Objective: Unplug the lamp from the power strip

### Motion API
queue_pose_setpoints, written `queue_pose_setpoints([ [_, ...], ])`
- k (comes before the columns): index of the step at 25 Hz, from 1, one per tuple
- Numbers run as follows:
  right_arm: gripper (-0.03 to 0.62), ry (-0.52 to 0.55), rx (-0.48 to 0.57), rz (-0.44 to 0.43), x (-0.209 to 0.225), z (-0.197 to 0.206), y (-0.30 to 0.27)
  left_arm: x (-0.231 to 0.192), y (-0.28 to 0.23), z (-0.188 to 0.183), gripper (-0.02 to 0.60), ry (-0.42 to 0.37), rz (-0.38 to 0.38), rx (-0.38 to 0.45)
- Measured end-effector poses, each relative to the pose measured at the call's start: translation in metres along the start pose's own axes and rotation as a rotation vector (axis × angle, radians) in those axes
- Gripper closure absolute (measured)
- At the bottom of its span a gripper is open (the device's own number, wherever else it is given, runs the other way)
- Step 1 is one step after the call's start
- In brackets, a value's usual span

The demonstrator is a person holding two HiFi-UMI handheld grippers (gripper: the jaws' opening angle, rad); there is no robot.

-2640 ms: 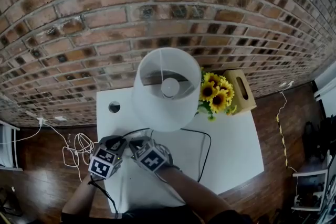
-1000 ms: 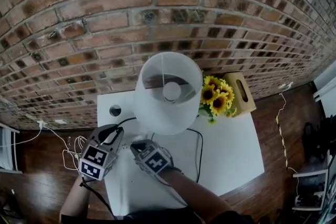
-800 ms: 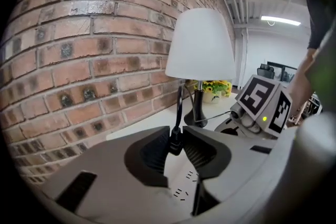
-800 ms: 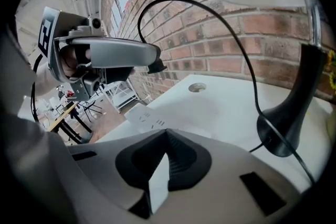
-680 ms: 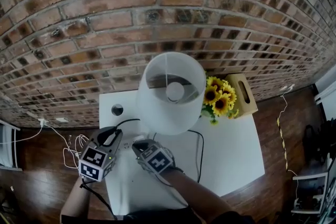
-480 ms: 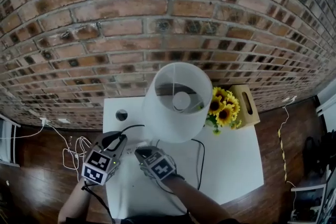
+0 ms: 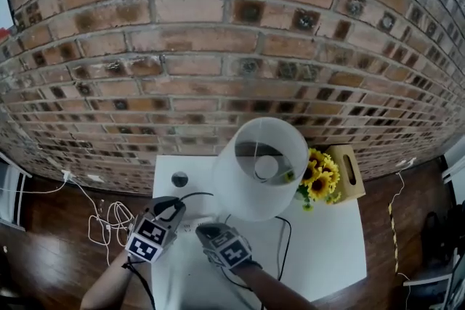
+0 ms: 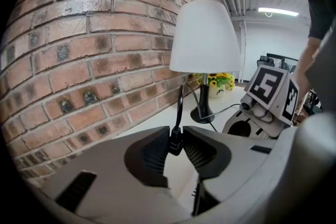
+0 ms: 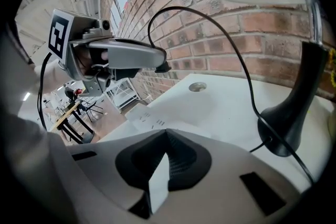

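A table lamp with a white shade (image 7: 258, 170) and black base (image 9: 286, 126) stands on the white table (image 7: 327, 243). Its black cord (image 9: 231, 44) arcs up to a black plug (image 8: 174, 142). My left gripper (image 8: 175, 143) is shut on that plug and holds it in the air, clear of the white power strip (image 9: 144, 118). The right gripper view shows the plug (image 9: 163, 67) at the left gripper's tips, above the strip. My right gripper (image 9: 164, 162) is shut on the strip's near end, low on the table. In the head view the left gripper (image 7: 174, 208) sits left of the right gripper (image 7: 207, 229).
A brick wall runs behind the table. Sunflowers (image 7: 320, 181) and a wooden box (image 7: 349, 170) stand at the back right. A round cable hole (image 7: 179, 179) is at the table's back left. White cables (image 7: 109, 218) lie on the wooden floor to the left.
The grippers stood side by side at the strip; my left one has since drawn away to the left with the plug. The head view has tilted up toward the wall.
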State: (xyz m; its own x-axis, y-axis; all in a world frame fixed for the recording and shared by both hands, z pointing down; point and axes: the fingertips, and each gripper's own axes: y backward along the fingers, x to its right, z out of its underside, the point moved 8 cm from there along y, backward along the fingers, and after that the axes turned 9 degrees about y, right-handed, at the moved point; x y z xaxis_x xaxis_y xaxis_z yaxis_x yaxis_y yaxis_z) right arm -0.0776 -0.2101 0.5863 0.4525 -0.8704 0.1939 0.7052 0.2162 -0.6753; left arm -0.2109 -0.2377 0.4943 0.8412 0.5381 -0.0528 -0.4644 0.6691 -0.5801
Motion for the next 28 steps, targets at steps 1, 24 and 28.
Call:
queue_pose_setpoints([
  [1,0.589,0.001,0.0,0.0,0.0,0.0,0.0,-0.003,-0.002,-0.001,0.488,0.003,-0.005,0.002],
  [24,0.591,-0.017,0.018,-0.035,-0.002,-0.004,0.003,-0.048,-0.05,-0.012,0.486,-0.019,-0.081,0.0],
  [28,0.591,-0.014,0.021,-0.045,-0.002,-0.01,0.006,-0.059,-0.062,-0.01,0.486,-0.019,-0.097,-0.01],
])
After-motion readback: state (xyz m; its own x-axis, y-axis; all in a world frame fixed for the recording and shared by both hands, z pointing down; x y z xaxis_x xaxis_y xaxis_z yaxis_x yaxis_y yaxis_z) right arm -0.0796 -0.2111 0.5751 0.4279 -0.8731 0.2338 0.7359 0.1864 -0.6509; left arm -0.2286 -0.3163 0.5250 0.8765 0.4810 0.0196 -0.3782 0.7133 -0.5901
